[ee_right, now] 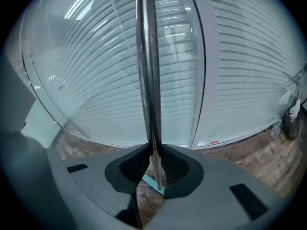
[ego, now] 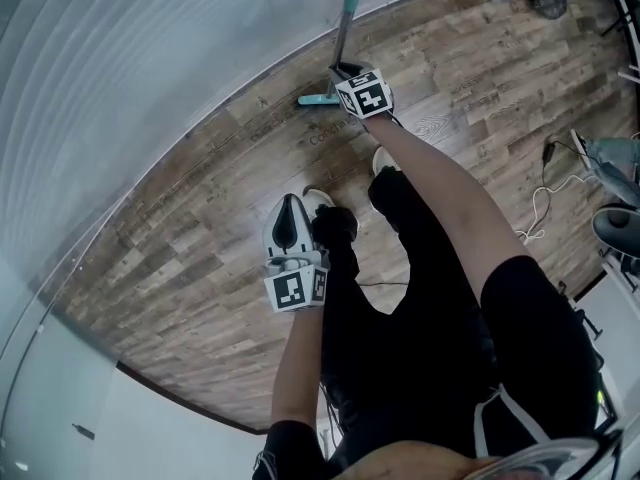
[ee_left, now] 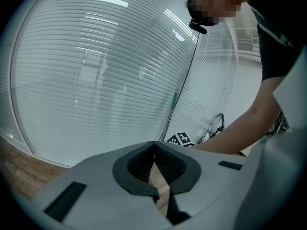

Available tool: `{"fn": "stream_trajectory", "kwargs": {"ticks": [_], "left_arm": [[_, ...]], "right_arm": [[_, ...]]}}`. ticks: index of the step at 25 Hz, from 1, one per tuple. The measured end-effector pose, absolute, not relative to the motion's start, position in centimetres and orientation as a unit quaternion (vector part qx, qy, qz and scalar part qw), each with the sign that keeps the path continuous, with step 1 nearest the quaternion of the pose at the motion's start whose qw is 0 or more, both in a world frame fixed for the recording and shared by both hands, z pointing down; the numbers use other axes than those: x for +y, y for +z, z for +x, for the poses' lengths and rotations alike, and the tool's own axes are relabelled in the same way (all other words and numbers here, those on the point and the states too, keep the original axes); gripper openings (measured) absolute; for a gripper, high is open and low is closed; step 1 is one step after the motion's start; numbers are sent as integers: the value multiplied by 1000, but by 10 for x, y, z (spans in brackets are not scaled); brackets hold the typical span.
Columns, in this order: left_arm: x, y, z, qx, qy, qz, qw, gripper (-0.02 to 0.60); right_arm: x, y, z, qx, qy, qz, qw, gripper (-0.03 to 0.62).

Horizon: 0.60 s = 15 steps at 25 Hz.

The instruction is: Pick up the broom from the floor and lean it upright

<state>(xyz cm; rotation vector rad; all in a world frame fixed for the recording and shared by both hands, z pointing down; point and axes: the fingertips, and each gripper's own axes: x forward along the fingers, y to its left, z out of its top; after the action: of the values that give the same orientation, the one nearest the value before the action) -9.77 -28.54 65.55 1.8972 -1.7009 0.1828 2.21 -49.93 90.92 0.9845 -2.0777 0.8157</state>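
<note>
Broom [ee_right: 146, 56]: clamped upright by right hand-held gripper [ee_right: 153, 151], head on floor [ego: 200, 248] below it, for leaning. Left hand-held gripper [ee_left: 154, 143]: closed, empty.

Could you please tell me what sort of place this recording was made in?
Most likely an indoor office or lab room, though I can't be sure. It has a wood-plank floor, horizontal blinds that cover a long wall, and a loose white cable on the floor near some gear at the room's edge.

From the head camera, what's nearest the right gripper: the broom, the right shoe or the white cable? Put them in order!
1. broom: clamped in the right gripper, top middle.
2. right shoe: just below it.
3. white cable: far right.
</note>
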Motion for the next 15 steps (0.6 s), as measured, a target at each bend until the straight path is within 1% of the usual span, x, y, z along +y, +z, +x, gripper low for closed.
{"fn": "stream_trajectory", "kwargs": {"ticks": [15], "left_arm": [[-270,668,-96,-640,76,713,277,20]], "right_arm": [[-522,925,49,-786,334,427,296,83]]}}
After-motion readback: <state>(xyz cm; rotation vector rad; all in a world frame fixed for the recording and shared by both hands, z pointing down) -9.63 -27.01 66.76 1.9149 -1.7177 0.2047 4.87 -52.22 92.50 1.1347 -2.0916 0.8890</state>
